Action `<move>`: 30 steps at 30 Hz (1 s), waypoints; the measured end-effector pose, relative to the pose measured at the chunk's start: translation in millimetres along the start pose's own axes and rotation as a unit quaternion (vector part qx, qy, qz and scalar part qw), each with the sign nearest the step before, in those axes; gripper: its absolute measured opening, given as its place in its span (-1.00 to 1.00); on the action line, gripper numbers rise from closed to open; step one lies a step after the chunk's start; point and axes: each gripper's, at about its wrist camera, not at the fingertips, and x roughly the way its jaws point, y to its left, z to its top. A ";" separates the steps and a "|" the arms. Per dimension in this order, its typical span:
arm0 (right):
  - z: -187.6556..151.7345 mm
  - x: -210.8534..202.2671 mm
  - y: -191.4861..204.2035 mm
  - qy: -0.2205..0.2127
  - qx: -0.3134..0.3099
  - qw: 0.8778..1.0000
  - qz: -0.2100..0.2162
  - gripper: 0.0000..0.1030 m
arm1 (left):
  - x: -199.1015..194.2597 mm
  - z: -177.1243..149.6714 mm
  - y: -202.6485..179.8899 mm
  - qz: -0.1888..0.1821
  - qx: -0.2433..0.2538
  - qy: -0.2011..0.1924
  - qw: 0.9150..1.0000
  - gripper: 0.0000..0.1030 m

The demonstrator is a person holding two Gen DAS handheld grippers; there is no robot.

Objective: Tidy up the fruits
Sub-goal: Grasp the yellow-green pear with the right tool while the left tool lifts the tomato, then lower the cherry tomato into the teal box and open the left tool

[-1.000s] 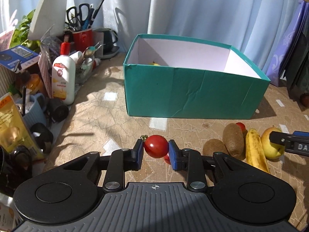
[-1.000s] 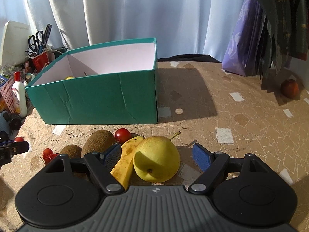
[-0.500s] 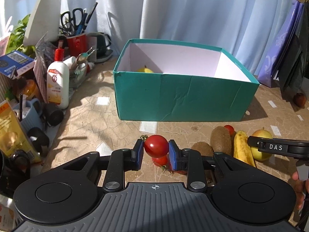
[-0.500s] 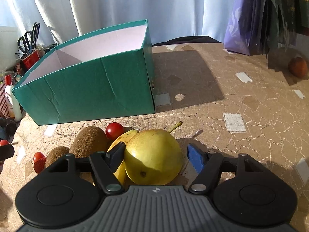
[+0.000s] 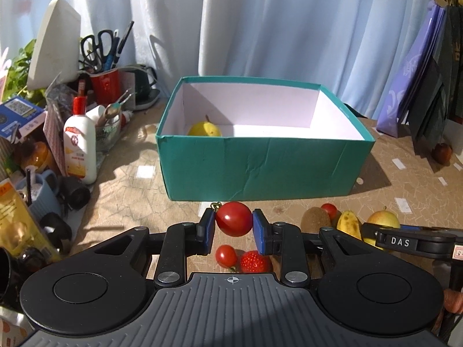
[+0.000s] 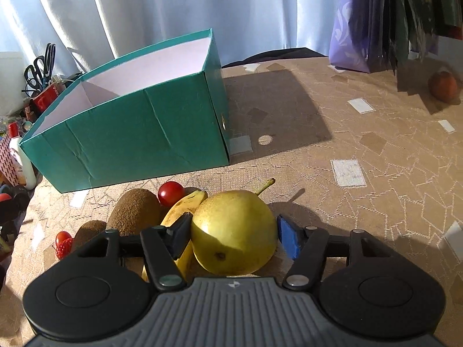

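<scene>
Currently our left tool (image 5: pixel 233 228) pinches the tomato (image 5: pixel 233 222) above the surface; the box (image 5: pixel 260 167) lies straight ahead. Our right tool (image 6: pixel 233 235) is spread around the pear (image 6: pixel 234 235).

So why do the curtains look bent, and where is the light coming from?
Left wrist view: fisheye bows the pale blue curtain; sun brightens the teal cardboard box floor. Right wrist view: that box throws a dark shadow rightward over the tan patterned tablecloth.
</scene>
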 end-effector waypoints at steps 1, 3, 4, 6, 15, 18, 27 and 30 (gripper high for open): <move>-0.2 -1.5 -1.3 -0.002 0.002 1.000 0.000 0.22 | 0.1 4.3 -0.6 0.002 0.001 -0.001 1.000 -0.39; -0.4 -5.0 -2.5 -0.006 0.001 1.000 -0.001 0.22 | 1.5 15.1 -2.4 0.008 0.005 -0.004 1.000 -0.39; -0.4 -7.2 -2.8 -0.009 0.001 1.000 -0.002 0.22 | 2.4 22.1 -3.7 0.010 0.007 -0.009 1.000 -0.39; 0.0 -11.6 -3.8 -0.014 0.000 1.000 -0.001 0.22 | 5.6 36.1 -5.8 0.014 0.012 -0.017 1.000 -0.39; -2.0 -33.7 -6.9 -0.033 -0.001 0.999 0.000 0.22 | 55.6 99.7 -22.7 0.042 0.022 -0.060 0.997 -0.39; -4.1 -39.9 -9.5 -0.034 0.000 0.999 -0.004 0.22 | 82.4 109.3 -27.2 0.042 0.017 -0.055 0.997 -0.39; -10.8 -55.9 -19.9 -0.040 0.006 0.999 -0.020 0.22 | 140.0 110.0 -36.1 0.051 0.000 -0.027 0.998 -0.39; -11.5 -60.2 -22.3 -0.045 0.009 0.999 -0.024 0.22 | 152.4 107.3 -35.2 0.055 -0.002 -0.009 0.998 -0.39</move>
